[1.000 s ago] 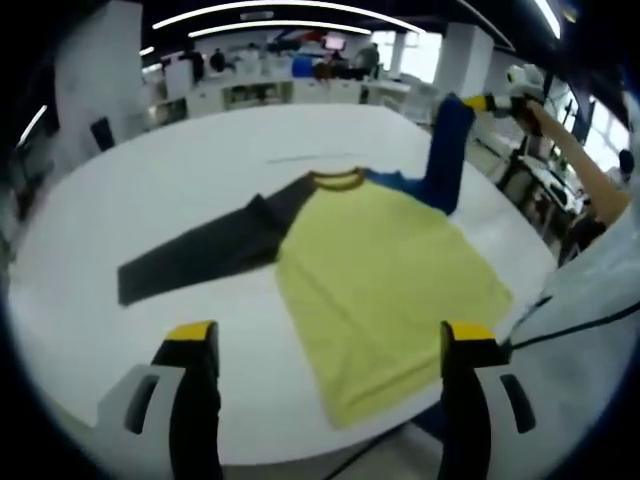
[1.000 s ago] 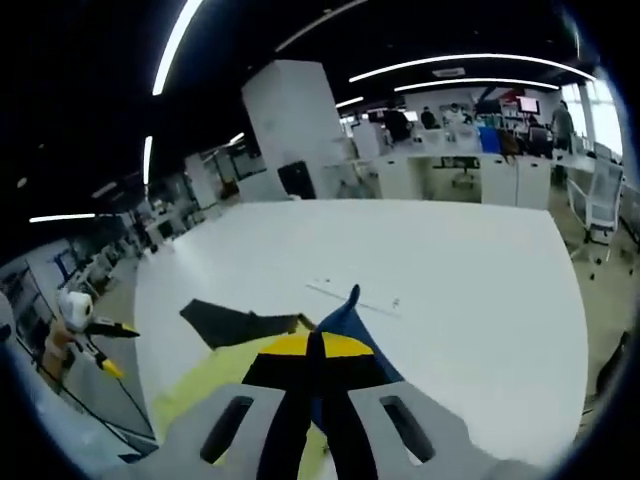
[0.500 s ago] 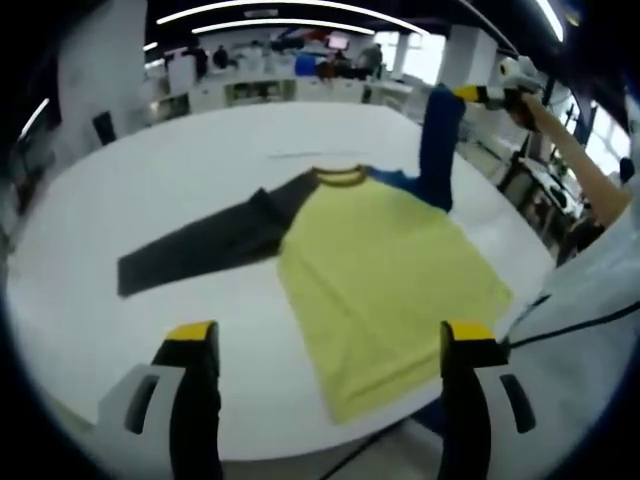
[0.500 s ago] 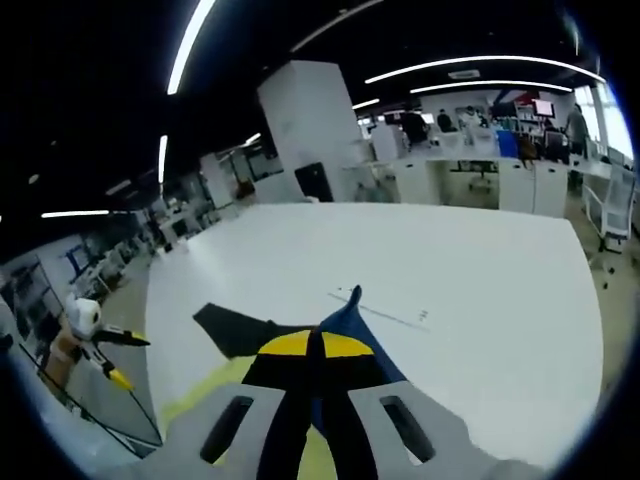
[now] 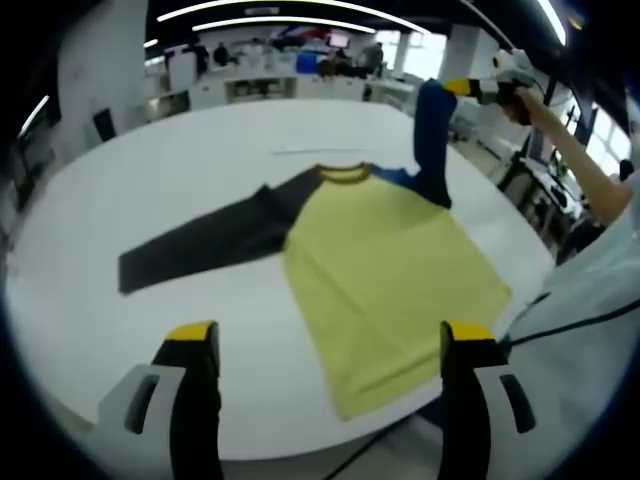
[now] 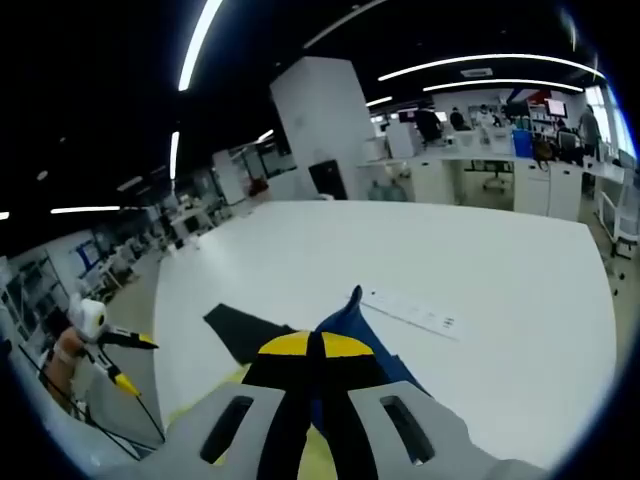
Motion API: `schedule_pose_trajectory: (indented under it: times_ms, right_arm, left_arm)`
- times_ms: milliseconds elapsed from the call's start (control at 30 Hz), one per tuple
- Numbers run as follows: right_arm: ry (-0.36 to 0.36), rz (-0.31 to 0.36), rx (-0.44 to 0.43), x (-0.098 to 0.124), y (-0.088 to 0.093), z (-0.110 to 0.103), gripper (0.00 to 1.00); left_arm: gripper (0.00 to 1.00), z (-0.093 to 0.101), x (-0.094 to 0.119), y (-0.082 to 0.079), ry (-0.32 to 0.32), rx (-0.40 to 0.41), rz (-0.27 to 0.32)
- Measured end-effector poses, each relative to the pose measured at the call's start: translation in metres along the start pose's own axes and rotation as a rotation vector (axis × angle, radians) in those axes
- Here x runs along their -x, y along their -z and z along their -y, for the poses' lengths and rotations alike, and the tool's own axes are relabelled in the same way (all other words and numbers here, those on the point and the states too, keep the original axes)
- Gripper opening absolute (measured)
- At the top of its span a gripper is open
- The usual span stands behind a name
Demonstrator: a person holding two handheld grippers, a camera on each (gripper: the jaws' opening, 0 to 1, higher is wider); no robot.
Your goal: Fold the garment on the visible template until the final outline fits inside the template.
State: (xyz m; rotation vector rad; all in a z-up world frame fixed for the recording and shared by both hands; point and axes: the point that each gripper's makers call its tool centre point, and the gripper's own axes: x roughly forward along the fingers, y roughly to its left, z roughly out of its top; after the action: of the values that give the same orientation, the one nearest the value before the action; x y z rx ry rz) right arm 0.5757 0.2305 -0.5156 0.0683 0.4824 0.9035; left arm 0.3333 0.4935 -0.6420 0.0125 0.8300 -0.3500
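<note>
The garment (image 5: 385, 265) lies flat on the white bench (image 5: 190, 170), its yellow body near the bench edge and the dark sleeve (image 5: 200, 250) stretched out on the bench. The right gripper (image 6: 318, 345) is clamped on the blue sleeve (image 5: 432, 140) and holds it lifted above the bench. The left gripper (image 5: 325, 345) hangs over the near edge with jaws wide apart, grasping nothing.

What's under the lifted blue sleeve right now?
Under the blue sleeve, held up by the right gripper, lies bare white table. Whatever lies under the yellow shirt body is covered.
</note>
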Motion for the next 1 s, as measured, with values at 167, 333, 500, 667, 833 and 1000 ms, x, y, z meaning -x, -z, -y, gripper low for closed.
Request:
schedule_pose_trajectory:
  times_ms: [167, 333, 500, 667, 833, 1000]
  right_arm:
    - [-0.017, -0.003, -0.004, -0.013, -0.001, -0.006, 0.02]
    - [-0.032, -0.004, -0.002, -0.024, -0.004, -0.008, 0.02]
    - [-0.047, -0.013, 0.0, -0.036, -0.004, -0.015, 0.02]
    - [-0.058, -0.016, -0.006, -0.047, -0.002, -0.019, 0.02]
    - [-0.073, -0.008, -0.009, -0.055, -0.004, -0.025, 0.02]
    - [-0.092, -0.011, -0.006, -0.065, -0.005, -0.034, 0.02]
  left_arm:
    - [0.87, -0.002, 0.0, -0.002, 0.002, 0.001, 0.006]
    - [0.87, -0.002, -0.002, -0.003, 0.008, 0.002, 0.009]
    - [0.87, -0.006, -0.002, 0.0, 0.001, 0.01, 0.001]
    - [0.87, -0.008, -0.001, 0.002, -0.002, 0.019, -0.001]
    - [0.87, -0.008, -0.002, 0.005, -0.002, 0.026, -0.008]
    - [0.86, -0.009, -0.002, 0.006, -0.001, 0.031, -0.012]
